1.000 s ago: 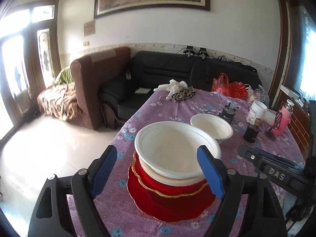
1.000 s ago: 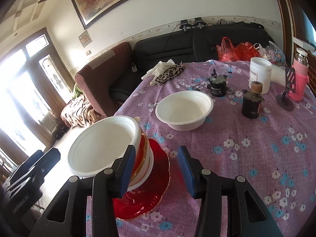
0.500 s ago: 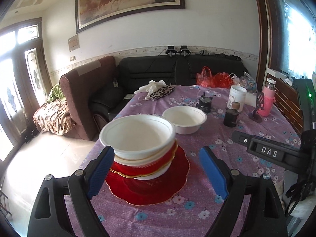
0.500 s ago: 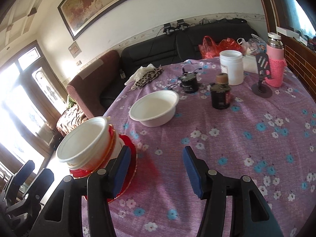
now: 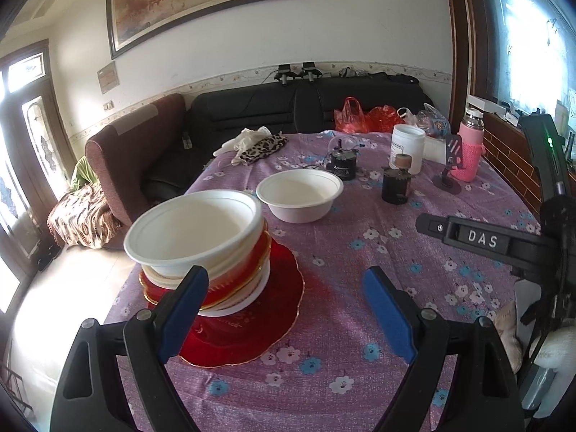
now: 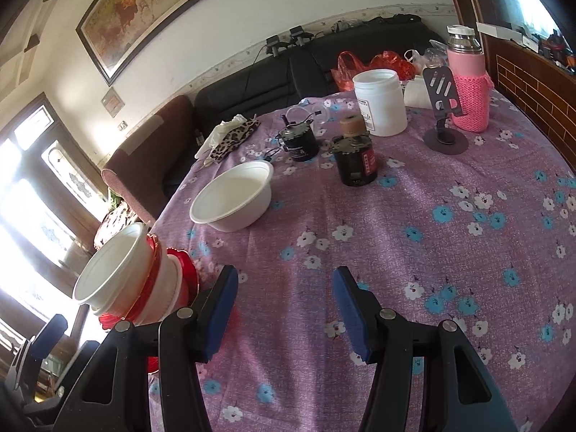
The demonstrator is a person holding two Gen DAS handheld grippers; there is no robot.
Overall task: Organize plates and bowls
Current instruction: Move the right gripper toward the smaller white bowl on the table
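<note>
Frankly, the stack (image 5: 216,266) worries us: a white bowl (image 5: 194,230) rides on red and white dishes over a wide red plate (image 5: 252,327) close to the table's (image 5: 414,306) near-left edge, and it seems to lean (fisheye bending may exaggerate this), so a careless nudge could topple it. A second white bowl (image 5: 300,194) sits apart, further in. Reaching for it, we might clip the dark jar (image 6: 354,160) just beyond. Our left gripper (image 5: 284,309) has its jaws spread wide, holding nothing; our right gripper (image 6: 284,309) likewise gapes empty above the cloth.
</note>
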